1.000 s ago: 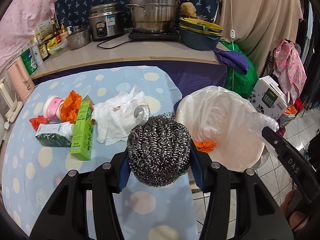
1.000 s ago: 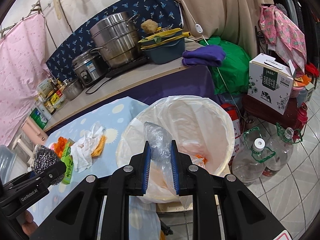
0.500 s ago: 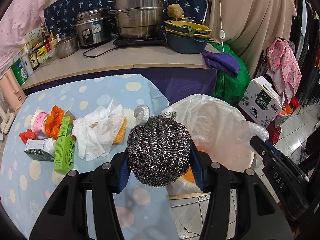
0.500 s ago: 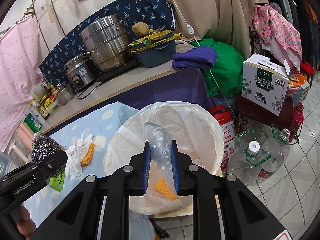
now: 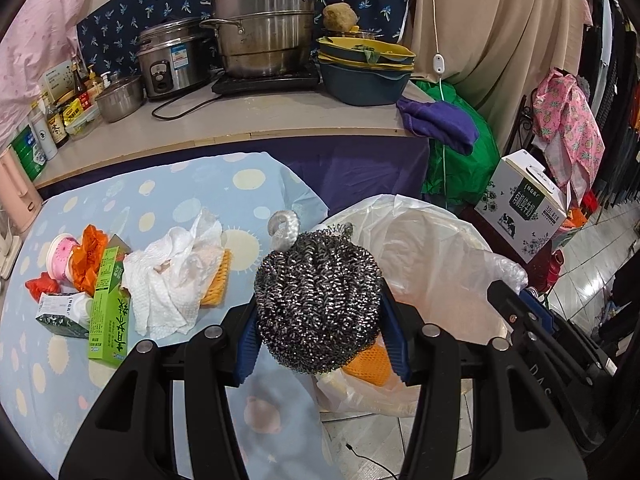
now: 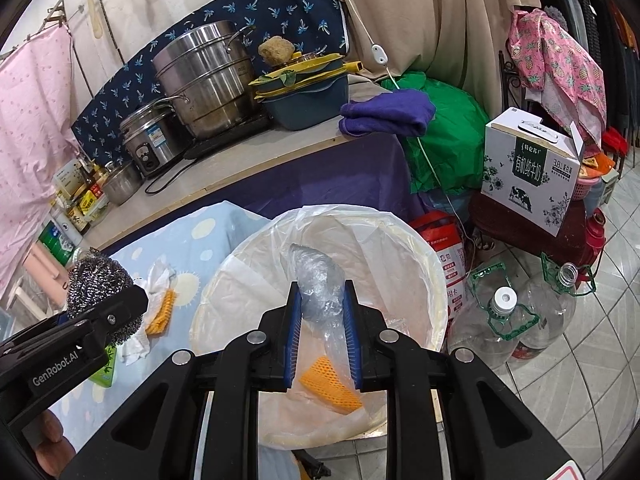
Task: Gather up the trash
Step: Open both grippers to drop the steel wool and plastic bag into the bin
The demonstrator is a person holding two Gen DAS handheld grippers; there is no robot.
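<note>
My left gripper (image 5: 322, 330) has its jaws clamped on a steel wool scourer (image 5: 318, 300), held at the worktop's (image 5: 168, 192) edge, just beside the rim of the lined trash bin (image 5: 432, 264). My right gripper (image 6: 320, 338) has its jaws pinched on a twist of the clear bin liner (image 6: 318, 288), above the bin's open mouth. An orange foam net (image 6: 330, 384) lies inside the bin. On the spotted cloth of the worktop more trash waits: a crumpled white paper towel (image 5: 172, 276), a green carton (image 5: 110, 308), orange wrappers (image 5: 90, 258), a pink cup (image 5: 60, 250) and a small dark green box (image 5: 60, 312).
</note>
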